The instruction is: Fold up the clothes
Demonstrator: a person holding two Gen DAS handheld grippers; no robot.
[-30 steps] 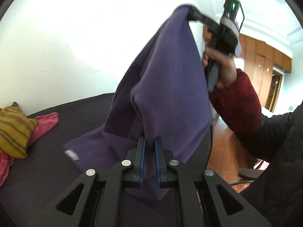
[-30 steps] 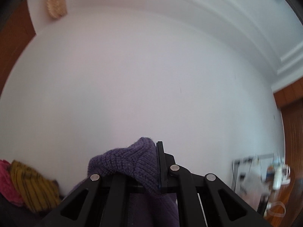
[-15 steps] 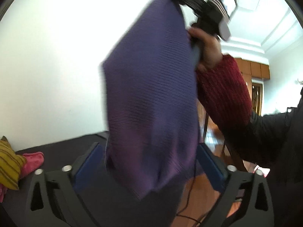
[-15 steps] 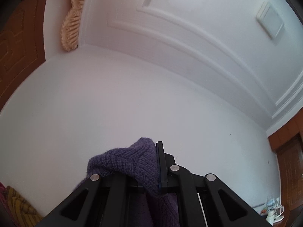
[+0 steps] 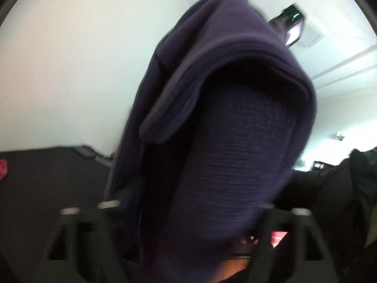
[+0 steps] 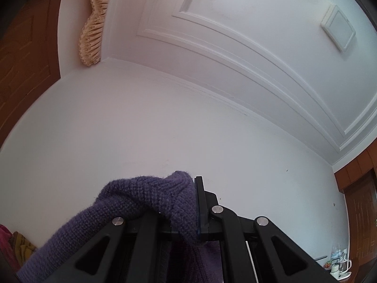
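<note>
On my left side the purple sweater [image 5: 235,153] hangs straight down in front of the camera, and its lower part drops between the fingers of my left gripper [image 5: 186,202]. Those jaws are closing around it; the picture is blurred there and the knit covers the pads, so I cannot tell whether they press on the fabric. A folded flap of the sweater hangs above the left finger, and the rest fills the gap and spills below the jaws. This gripper points about level over the dark table [image 5: 47,176].

My right gripper [image 6: 196,202] is clenched on a bunched edge of the sweater: the knit is pinched against the right finger [image 6: 200,200] and drapes over the left one, falling away below and to the left of the jaws. From the left camera I see that gripper's body high above my left jaws, at the top of the hanging cloth. It is tipped upward toward the white wall [image 6: 165,118] and the moulded ceiling [image 6: 259,23].
</note>
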